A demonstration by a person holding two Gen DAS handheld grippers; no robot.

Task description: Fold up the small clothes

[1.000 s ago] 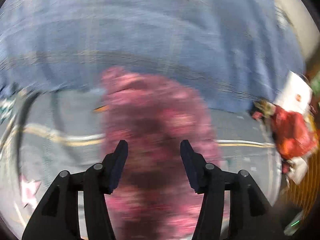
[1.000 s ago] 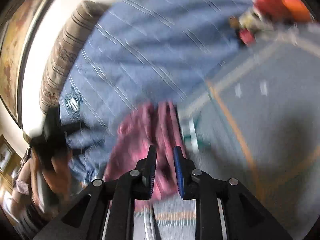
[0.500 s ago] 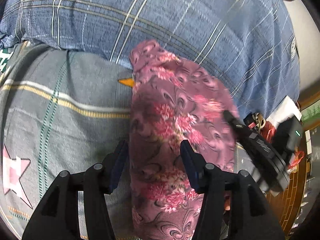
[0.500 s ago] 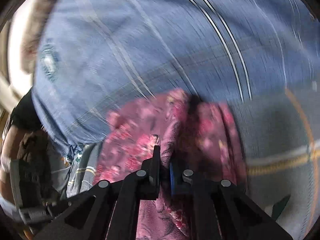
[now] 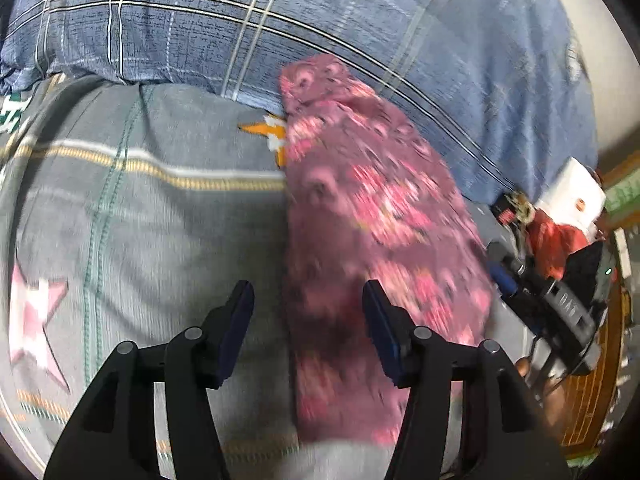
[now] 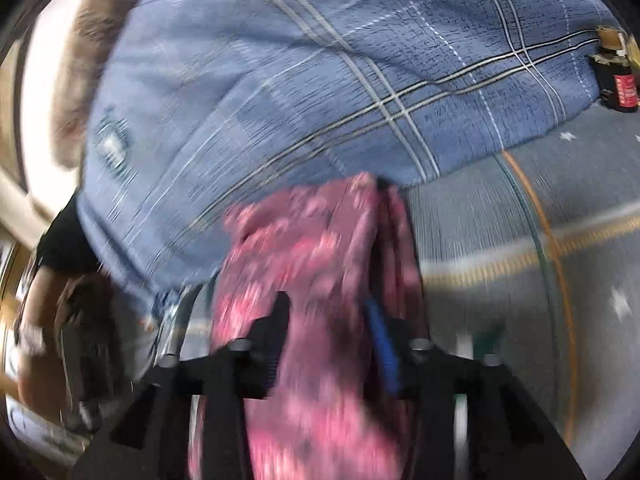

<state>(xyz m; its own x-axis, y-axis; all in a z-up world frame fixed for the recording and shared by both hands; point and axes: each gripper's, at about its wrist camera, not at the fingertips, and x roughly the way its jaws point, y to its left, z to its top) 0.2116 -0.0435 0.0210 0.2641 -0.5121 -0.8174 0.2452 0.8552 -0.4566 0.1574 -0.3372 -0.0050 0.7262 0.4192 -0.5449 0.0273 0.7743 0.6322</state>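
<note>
A pink floral garment (image 5: pixel 372 240) lies folded into a long strip on the grey sheet (image 5: pixel 160 220), its far end against the blue plaid quilt (image 5: pixel 320 20). My left gripper (image 5: pixel 308 312) is open and empty above the strip's left edge. In the right wrist view the same garment (image 6: pixel 312 280) lies under my right gripper (image 6: pixel 328 320), whose jaws stand open with the cloth loose between them. The right gripper also shows in the left wrist view (image 5: pixel 540 300), beside the garment's right edge.
The blue plaid quilt (image 6: pixel 320 80) is bunched at the back of the bed. A red bag (image 5: pixel 556 244) and a white box (image 5: pixel 572 196) sit at the right. A striped bolster (image 6: pixel 80 60) lies by the wall. A small bottle (image 6: pixel 622 92) stands far right.
My right gripper has opened and let go of the pink garment, which has dropped onto the sheet. My left gripper has shifted slightly left and stays open.
</note>
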